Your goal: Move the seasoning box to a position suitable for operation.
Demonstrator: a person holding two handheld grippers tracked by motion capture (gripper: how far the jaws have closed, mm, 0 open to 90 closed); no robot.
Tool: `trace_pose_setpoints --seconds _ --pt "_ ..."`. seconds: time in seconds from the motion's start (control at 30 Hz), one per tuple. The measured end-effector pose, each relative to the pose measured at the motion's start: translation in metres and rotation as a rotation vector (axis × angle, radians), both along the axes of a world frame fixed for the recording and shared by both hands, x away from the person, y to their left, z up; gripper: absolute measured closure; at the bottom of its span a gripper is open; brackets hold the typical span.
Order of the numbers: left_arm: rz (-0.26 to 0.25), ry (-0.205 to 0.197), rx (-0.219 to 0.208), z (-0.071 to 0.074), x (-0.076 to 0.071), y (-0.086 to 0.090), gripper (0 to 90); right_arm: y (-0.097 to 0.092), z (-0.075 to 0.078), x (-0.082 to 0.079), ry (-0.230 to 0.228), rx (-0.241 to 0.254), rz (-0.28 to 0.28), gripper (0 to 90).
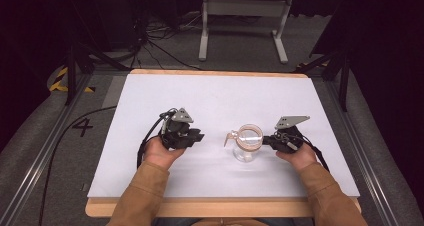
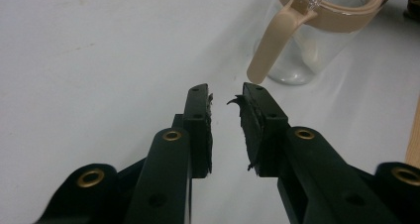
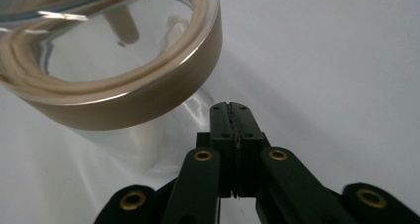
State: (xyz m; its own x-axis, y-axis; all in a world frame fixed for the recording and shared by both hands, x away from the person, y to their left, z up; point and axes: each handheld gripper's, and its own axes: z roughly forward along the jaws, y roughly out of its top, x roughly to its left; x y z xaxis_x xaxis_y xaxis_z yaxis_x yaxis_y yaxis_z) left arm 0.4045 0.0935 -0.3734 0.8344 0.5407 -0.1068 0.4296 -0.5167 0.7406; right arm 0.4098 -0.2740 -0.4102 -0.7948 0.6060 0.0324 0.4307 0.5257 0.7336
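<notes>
High view: clear jar point(image 1: 248, 143) is standing mid-table between left gripper point(image 1: 192, 136) and right gripper point(image 1: 270, 140). Left gripper view: jaws standing apart, empty, pointing toward the beige clasp point(image 2: 270, 50); best approached squarely. Right gripper view: jaws pressed together, holding nothing, beside the jar's collar point(image 3: 148, 92).

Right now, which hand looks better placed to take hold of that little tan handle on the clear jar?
Probably the left. Its gripper has jaws apart and pointing at the tan handle, which hangs just ahead on the jar. The right gripper is shut, on the jar's far side from the handle.
</notes>
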Motion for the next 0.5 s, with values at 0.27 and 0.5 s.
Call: trace_pose_setpoints --seconds 0.27,0.5 --pt "-0.005 0.000 -0.012 0.001 0.004 -0.005 73.7 0.008 -0.002 -0.010 0.002 -0.027 0.039 89.6" --pt "-0.078 0.036 0.024 -0.004 0.008 -0.017 79.1 0.014 -0.002 -0.018 -0.001 -0.049 0.072 89.5"
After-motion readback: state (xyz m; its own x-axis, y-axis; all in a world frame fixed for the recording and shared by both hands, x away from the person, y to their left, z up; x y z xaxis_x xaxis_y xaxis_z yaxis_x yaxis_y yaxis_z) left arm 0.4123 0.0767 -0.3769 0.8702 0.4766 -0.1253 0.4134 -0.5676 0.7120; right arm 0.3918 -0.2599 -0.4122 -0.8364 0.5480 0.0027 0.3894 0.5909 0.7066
